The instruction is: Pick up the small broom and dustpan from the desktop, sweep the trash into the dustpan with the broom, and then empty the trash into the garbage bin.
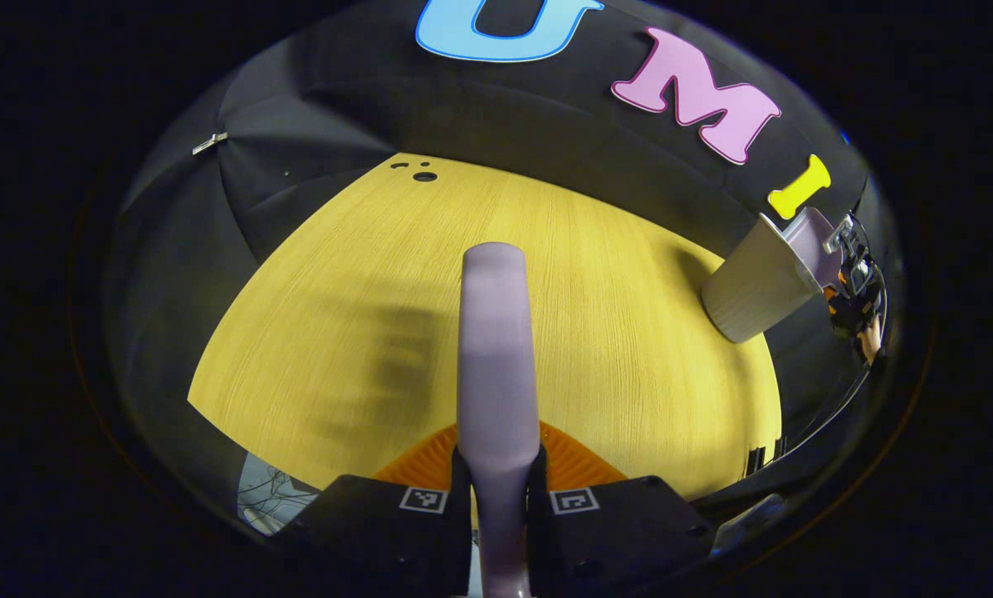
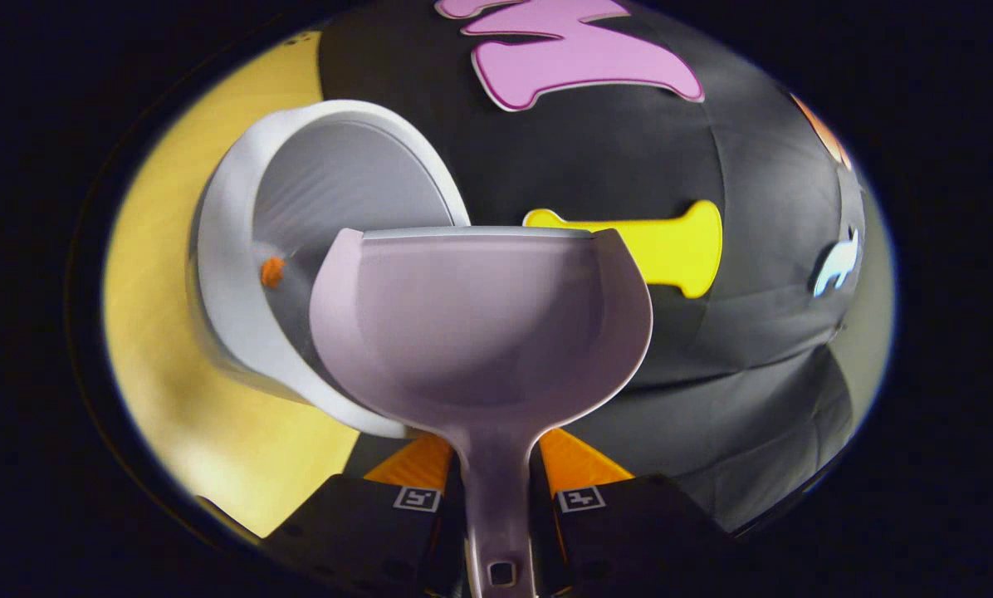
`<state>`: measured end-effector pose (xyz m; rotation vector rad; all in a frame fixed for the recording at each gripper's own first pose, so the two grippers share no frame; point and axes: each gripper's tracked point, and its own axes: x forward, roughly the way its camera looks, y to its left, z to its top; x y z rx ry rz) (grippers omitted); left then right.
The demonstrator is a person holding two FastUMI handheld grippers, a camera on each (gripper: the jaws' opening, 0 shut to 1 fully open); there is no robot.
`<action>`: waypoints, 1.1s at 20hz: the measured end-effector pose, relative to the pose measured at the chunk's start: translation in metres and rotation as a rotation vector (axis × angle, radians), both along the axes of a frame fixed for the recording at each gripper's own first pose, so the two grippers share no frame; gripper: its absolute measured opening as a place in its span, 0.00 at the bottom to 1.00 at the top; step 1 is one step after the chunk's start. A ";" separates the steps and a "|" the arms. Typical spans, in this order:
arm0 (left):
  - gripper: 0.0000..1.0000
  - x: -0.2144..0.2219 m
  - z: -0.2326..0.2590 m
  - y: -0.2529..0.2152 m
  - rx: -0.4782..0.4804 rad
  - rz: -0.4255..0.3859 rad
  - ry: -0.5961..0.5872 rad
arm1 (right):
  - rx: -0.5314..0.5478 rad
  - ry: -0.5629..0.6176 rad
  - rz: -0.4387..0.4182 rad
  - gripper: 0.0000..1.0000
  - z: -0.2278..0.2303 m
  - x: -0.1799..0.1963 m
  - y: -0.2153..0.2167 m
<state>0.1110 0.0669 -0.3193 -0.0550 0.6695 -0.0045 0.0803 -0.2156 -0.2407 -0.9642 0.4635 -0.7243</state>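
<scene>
Listing left to right. Left claw (image 1: 496, 477): closed on the broom handle (image 1: 494, 349), whose long axis runs straight ahead over the bare tabletop (image 1: 629, 332). Garbage bin (image 1: 758, 286): far right of that view, the right claw (image 1: 853, 282) at its rim. Right gripper view: bin (image 2: 239, 282) tipped, mouth facing the camera, an orange scrap (image 2: 272, 271) inside. Dustpan (image 2: 480, 324): handle clamped in the right claw (image 2: 496, 498), pan straight ahead, left edge overlapping the bin's mouth. Judgement: emptying under way; the right claw is the nearer, and the pan must tilt left into the bin.
</scene>
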 end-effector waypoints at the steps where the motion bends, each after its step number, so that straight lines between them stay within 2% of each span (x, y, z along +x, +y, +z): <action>1: 0.31 0.000 0.003 -0.001 -0.001 0.000 -0.004 | 0.063 -0.027 -0.006 0.36 0.000 -0.002 0.003; 5: 0.30 0.003 0.020 -0.008 -0.022 -0.013 -0.049 | 0.313 -0.146 -0.026 0.36 -0.001 -0.008 0.012; 12: 0.29 0.010 0.059 -0.031 -0.032 -0.071 -0.135 | 0.513 -0.304 0.013 0.36 0.014 0.001 0.030; 14: 0.29 0.011 0.067 -0.037 -0.026 -0.099 -0.154 | 0.587 -0.355 0.057 0.36 0.022 0.009 0.045; 17: 0.29 0.012 0.069 -0.041 0.001 -0.133 -0.161 | 0.689 -0.431 0.149 0.36 0.041 0.015 0.094; 18: 0.29 0.012 0.071 -0.043 0.002 -0.140 -0.164 | 0.715 -0.445 0.174 0.39 0.047 0.015 0.111; 19: 0.30 0.012 0.070 -0.044 0.002 -0.148 -0.167 | 0.738 -0.456 0.198 0.36 0.053 0.014 0.121; 22: 0.29 0.011 0.072 -0.045 0.002 -0.155 -0.182 | 0.796 -0.464 0.275 0.36 0.057 0.018 0.168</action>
